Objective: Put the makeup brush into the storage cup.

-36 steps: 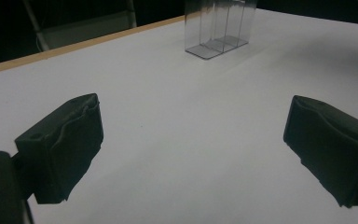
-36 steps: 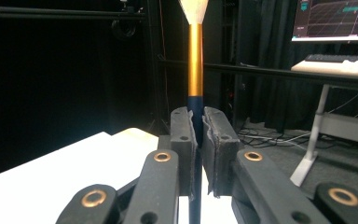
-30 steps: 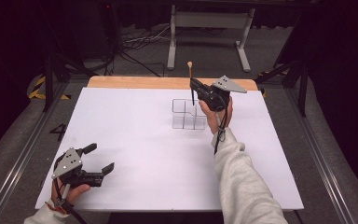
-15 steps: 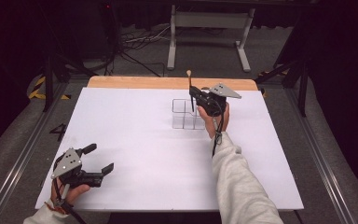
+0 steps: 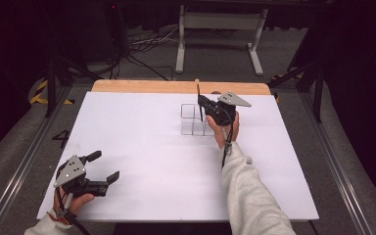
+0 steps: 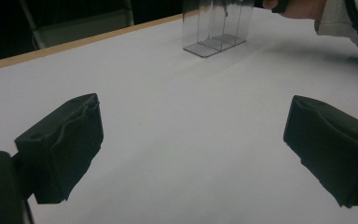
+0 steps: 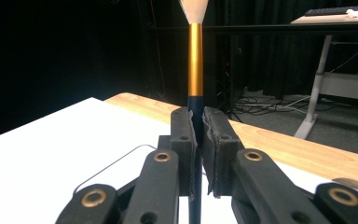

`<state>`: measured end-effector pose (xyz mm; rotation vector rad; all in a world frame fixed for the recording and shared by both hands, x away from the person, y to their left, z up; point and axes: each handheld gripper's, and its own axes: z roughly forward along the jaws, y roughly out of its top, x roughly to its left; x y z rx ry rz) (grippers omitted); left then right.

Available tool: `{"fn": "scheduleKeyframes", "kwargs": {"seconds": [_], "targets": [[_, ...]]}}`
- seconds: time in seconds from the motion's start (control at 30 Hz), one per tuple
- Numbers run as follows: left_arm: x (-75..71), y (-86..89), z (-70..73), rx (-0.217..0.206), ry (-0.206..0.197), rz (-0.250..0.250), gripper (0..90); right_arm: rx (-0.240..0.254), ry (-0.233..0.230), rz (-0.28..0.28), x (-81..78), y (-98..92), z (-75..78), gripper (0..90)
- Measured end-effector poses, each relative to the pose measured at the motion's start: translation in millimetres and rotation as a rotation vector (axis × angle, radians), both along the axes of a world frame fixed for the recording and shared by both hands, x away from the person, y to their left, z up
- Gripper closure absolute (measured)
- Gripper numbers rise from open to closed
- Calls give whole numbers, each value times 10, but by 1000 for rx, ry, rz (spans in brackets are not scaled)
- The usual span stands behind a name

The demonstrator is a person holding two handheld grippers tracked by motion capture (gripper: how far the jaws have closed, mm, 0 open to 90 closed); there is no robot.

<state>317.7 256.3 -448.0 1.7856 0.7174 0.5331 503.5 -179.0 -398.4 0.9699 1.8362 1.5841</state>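
So the right gripper [image 5: 201, 101] had come down a bit since a second earlier, jaws clamped tight on the brush [image 7: 195, 60], which stood upright, bristles up, with its handle dipping into the clear organizer [image 5: 194, 120]. Looked nearly slotted in. The left gripper [image 5: 102, 167] sat wide open and empty, well away from the organizer.

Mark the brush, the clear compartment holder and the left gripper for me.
brush [image 7: 196, 51]: right gripper view, on its gold ferrule.
clear compartment holder [image 5: 190, 126]: high view, on its front wall.
left gripper [image 6: 193, 140]: left gripper view, midway between its open jaws.
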Motion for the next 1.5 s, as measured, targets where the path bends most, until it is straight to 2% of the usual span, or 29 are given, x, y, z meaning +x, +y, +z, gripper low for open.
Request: {"fn": "scheduleKeyframes", "kwargs": {"seconds": [0.4,0.5,0.7,0.83,0.93,1.1,1.2,1.33,1.5], "targets": [[-15,-5,13,13,-14,-4,54,5,13,-7,-30,-9,-34,837],[-15,0,15,6,-17,-2,54,-10,14,-5,-36,0,-32,837],[-14,-4,12,8,-13,-3,55,-15,5,-1,-52,16,-13,836],[-13,-4,13,8,-12,-2,55,-25,3,-18,-70,8,5,835],[-12,-8,11,10,-10,1,53,-28,-15,-23,-98,-1,32,825],[-14,-9,12,7,-11,0,53,-41,-31,-20,-139,-7,94,780],[-12,-6,10,6,-10,-1,53,-59,-51,-41,-169,-13,146,670],[-10,-11,10,6,-9,1,53,-62,-65,-51,-208,-25,208,593],[-12,-14,10,10,-8,0,53,-70,-89,-49,-264,-44,296,562]]}}
